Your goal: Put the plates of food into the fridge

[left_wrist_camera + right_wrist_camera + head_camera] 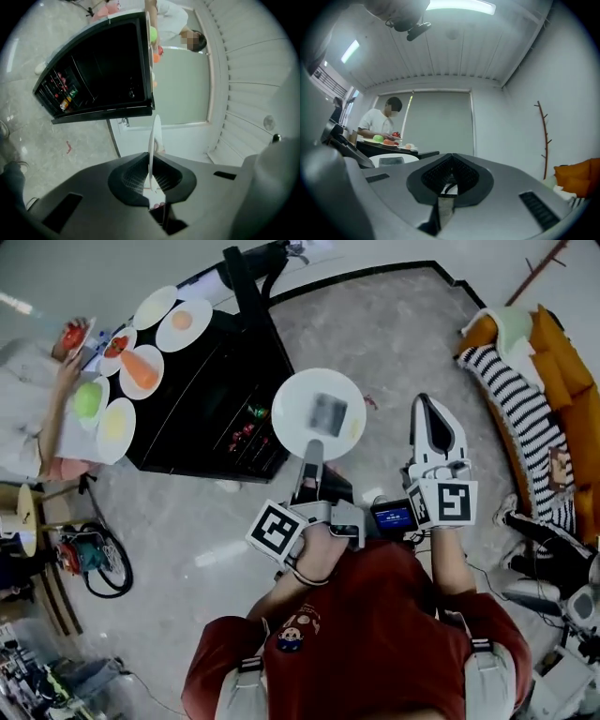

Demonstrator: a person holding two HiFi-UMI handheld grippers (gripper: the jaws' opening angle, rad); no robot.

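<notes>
Over the pale floor (pixel 403 334) in the head view, one white plate (pixel 319 413) with a blurred greyish piece of food on it is held by its near rim in the left tongs (pixel 312 454). It is well apart from the black tabletop (pixel 216 399), where six more plates of food (pixel 142 371) sit near another person's hand (pixel 67 367). I can make out no fridge, so the job looks barely begun: one plate is in transit, none is stored, and the rest are yet to be fetched. The right tongs (pixel 425 407) hang beside the carried plate, touching nothing.

From the left gripper view, the tongs are clenched on the plate's rim. The plate shows edge-on between the jaws, with the tabletop beyond.

From the right gripper view, the jaws are pressed together with nothing between them. The carried plate shows low at left, with the laden tabletop and the other person behind it.
</notes>
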